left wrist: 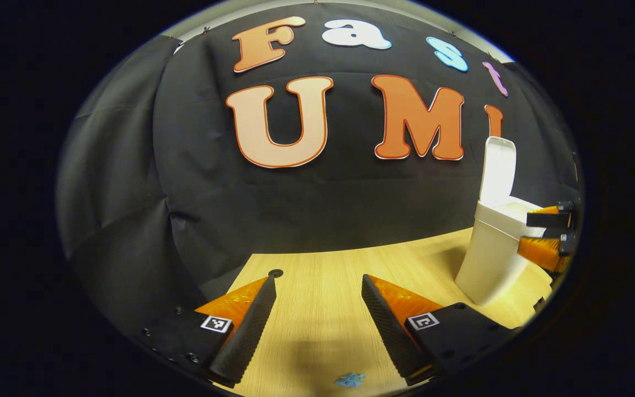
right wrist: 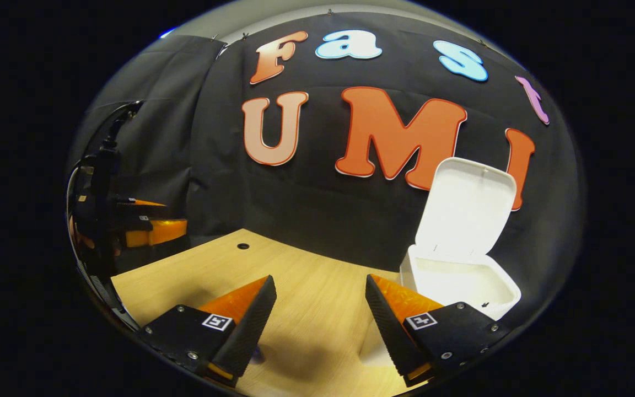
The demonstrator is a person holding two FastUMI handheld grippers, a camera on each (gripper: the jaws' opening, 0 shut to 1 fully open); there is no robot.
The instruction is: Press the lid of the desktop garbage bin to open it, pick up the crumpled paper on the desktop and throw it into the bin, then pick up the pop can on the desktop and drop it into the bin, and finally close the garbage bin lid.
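Observation:
The white desktop bin [left wrist: 488, 264] stands at the right of the wooden table with its lid [left wrist: 498, 168] swung upright. In the right gripper view the bin [right wrist: 507, 292] shows its open mouth just beyond my right finger, its lid [right wrist: 469, 204] tilted back. My left gripper [left wrist: 318, 280] is open above bare table, nothing between its fingers. A small blue crumpled scrap [left wrist: 349, 379] lies on the table below them. My right gripper [right wrist: 320, 279] is open and holds nothing. It appears as the right gripper [left wrist: 524, 231] beside the bin's top.
The wooden table [left wrist: 323, 264] has a small round hole [left wrist: 275, 273] near its far left edge, the same hole [right wrist: 243, 246] in the right gripper view. Black cloth walls close the back and left. The left gripper [right wrist: 177, 216] hangs at the table's left side.

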